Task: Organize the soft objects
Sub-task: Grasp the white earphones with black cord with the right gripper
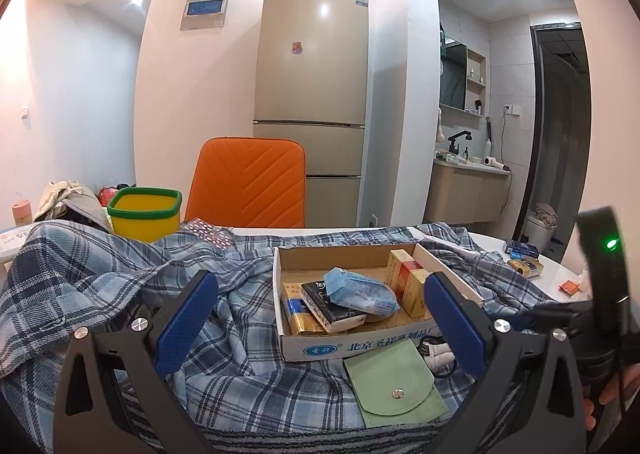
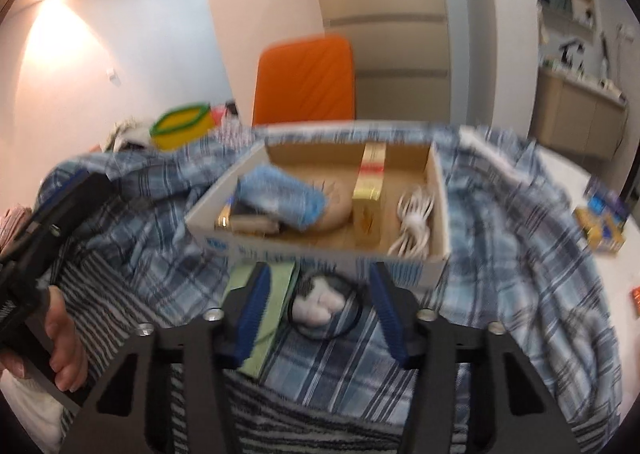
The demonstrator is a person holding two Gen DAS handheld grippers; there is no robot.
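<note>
Blue-padded right gripper (image 2: 320, 312) hangs partly open over a white bundle ringed by black cord (image 2: 318, 304), pads apart from it on blue plaid cloth (image 2: 500, 254). Left gripper (image 1: 320, 326) gapes wide, holding nothing, above a pale green snap pouch (image 1: 394, 384). Beyond sits an open cardboard box (image 2: 438, 190) with a blue tissue pack (image 1: 358, 292)

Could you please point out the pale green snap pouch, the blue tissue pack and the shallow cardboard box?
Pale green snap pouch (image 1: 394, 382), left wrist view, on its flap.
Blue tissue pack (image 1: 360, 293), left wrist view, on its top face.
Shallow cardboard box (image 1: 360, 346), left wrist view, on its printed front wall.
</note>
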